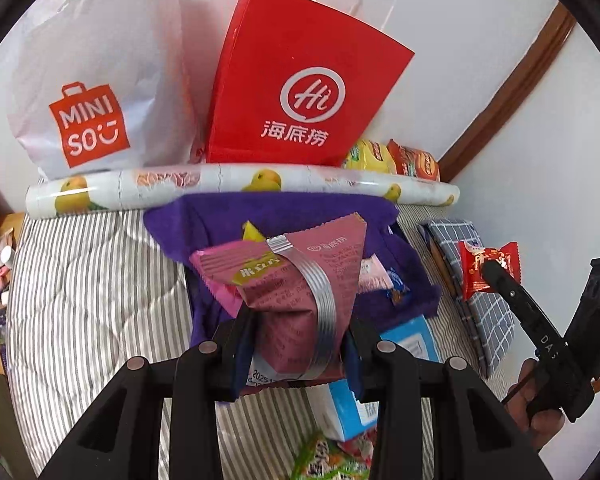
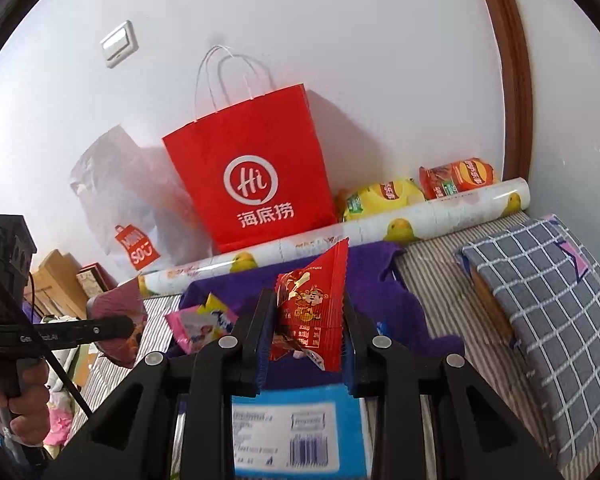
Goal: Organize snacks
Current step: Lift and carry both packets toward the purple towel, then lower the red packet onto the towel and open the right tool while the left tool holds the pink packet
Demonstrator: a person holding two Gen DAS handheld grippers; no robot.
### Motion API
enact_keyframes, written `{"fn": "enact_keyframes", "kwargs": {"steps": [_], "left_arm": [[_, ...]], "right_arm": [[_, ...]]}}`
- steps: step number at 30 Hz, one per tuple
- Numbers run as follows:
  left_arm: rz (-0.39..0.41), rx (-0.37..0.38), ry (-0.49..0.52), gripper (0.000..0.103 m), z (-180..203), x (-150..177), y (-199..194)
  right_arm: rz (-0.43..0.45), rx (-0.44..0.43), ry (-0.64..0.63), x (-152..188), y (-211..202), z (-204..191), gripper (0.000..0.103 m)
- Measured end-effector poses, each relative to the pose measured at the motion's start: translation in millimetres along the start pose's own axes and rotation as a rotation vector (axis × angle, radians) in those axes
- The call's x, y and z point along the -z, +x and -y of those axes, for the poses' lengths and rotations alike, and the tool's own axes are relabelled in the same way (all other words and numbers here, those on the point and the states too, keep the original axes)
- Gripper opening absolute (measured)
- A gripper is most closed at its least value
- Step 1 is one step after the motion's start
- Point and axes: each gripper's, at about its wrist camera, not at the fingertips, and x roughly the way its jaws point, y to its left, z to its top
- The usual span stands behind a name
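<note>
My left gripper [image 1: 296,344] clamps a pink snack packet [image 1: 300,280], my right gripper [image 2: 306,344] a red snack packet [image 2: 316,312]; both packets hang above the purple cloth [image 1: 228,216] before the red bag [image 2: 256,176].

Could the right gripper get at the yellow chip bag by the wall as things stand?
Probably not yet: the right gripper is shut on a red snack packet, and the patterned roll lies before the yellow chip bag.

"MINISO" stands on the white bag [image 1: 88,92]; "Hi 海底捞" on the red paper bag [image 1: 296,80].
</note>
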Motion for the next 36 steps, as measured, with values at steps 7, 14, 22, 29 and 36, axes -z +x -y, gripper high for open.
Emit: {"fn": "enact_keyframes", "kwargs": {"steps": [7, 14, 22, 29, 36], "left_arm": [[-0.029, -0.007, -0.01, 0.036, -4.7, -16.3, 28.8], [-0.076, -0.017, -0.012, 0.036, -2.7, -27.6, 60.5], [-0.096, 0.0, -0.025, 0.036, 0.4, -45.8, 83.0], [-0.111, -0.012, -0.016, 0.036, 0.2, -46.1, 93.1], [-0.12, -0.016, -0.02, 0.036, -4.5, -46.1, 98.2]], "right_arm": [[-0.007, 0.01, -0.007, -18.1, 28.0, 5.1, 0.027], [-0.05, -0.014, 0.005, -22.9, 61.8, 14.1, 0.026], [-0.05, -0.021, -0.014, -35.3, 85.0, 15.1, 0.026], [-0.099, -0.026, -0.027, -26.0, 105.5, 16.5, 0.026], [-0.137, -0.026, -0.027, -15.7, 118.9, 18.4, 0.026]]}}
